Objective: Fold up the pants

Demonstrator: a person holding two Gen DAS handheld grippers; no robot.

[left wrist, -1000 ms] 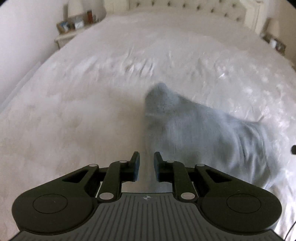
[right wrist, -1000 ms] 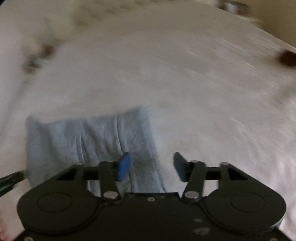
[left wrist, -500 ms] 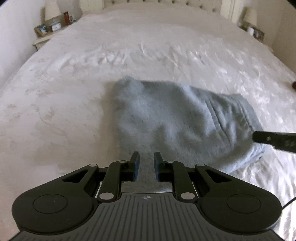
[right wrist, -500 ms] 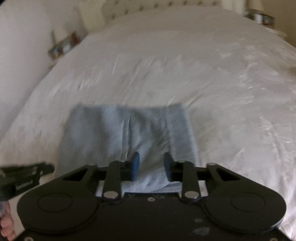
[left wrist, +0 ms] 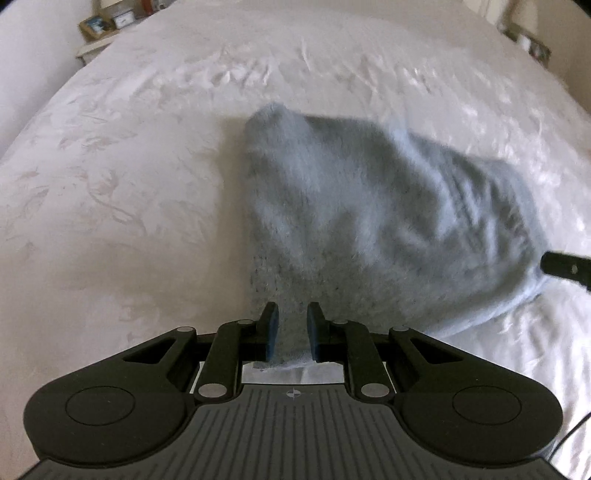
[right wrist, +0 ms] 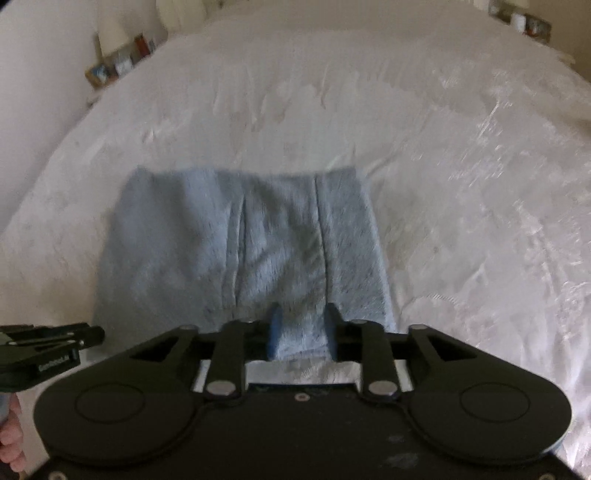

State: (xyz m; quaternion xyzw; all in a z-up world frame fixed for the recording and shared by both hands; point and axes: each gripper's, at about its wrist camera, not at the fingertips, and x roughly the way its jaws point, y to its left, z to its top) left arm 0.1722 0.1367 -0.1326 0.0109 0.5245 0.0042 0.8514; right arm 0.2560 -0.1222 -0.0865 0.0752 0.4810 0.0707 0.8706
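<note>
The pants (left wrist: 376,218) are a fuzzy grey-blue bundle, folded into a compact rectangle on the white bed; they also show in the right wrist view (right wrist: 240,251). My left gripper (left wrist: 291,332) sits at the near left corner of the pants, jaws narrowly apart with cloth between them. My right gripper (right wrist: 301,332) sits at the near edge toward the right, jaws partly open over the cloth. The right gripper's tip shows at the far right of the left wrist view (left wrist: 565,266). The left gripper shows at the lower left of the right wrist view (right wrist: 48,347).
The white patterned bedspread (left wrist: 129,177) stretches all around the pants. A bedside table with frames and a lamp (right wrist: 118,62) stands at the far left. Another bedside table (right wrist: 524,18) stands at the far right.
Both grippers have come down and forward to the near edge of the pants. The right gripper's jaws narrowed from wide open a second ago, then widened slightly.
</note>
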